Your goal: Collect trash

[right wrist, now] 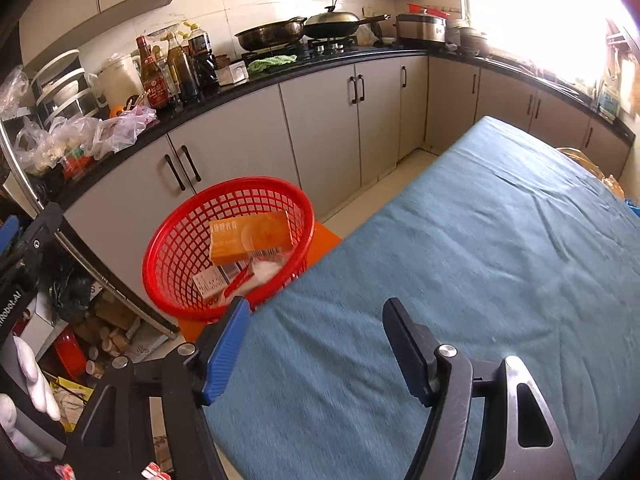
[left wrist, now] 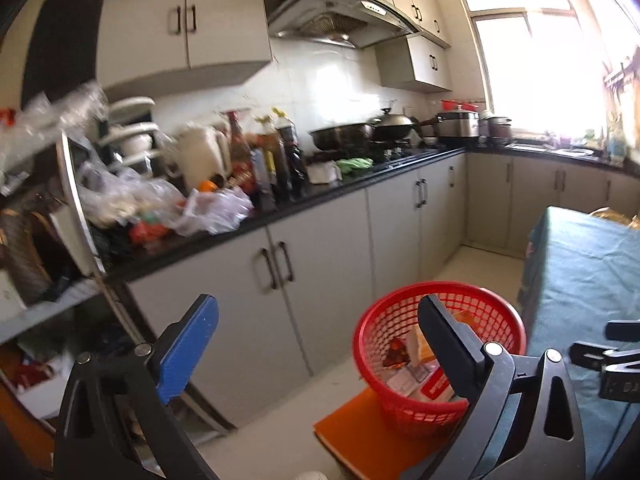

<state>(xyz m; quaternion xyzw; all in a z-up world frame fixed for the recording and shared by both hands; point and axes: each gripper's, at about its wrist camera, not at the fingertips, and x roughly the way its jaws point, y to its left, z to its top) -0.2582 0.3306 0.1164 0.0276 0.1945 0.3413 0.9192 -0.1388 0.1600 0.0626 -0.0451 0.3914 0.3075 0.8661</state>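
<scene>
Kitchen's pretty cluttered around me: the black countertop is loaded with sauce bottles, crumpled plastic bags, a couple of woks on the stove and a rice cooker by the bright window. The table with the blue cloth fills most of my right side, bare where I can see it. Writing-wise, the red label on one bottle and the print on the boxes are too small for me to read. The red mesh basket sits on an orange board on the floor, right at the table's edge, with an orange box and some white cartons and wrappers inside. My left gripper is spread wide with nothing in it, basket just ahead and to its right. My right gripper is open too, empty, hanging over the cloth with the basket just off its blue finger.
</scene>
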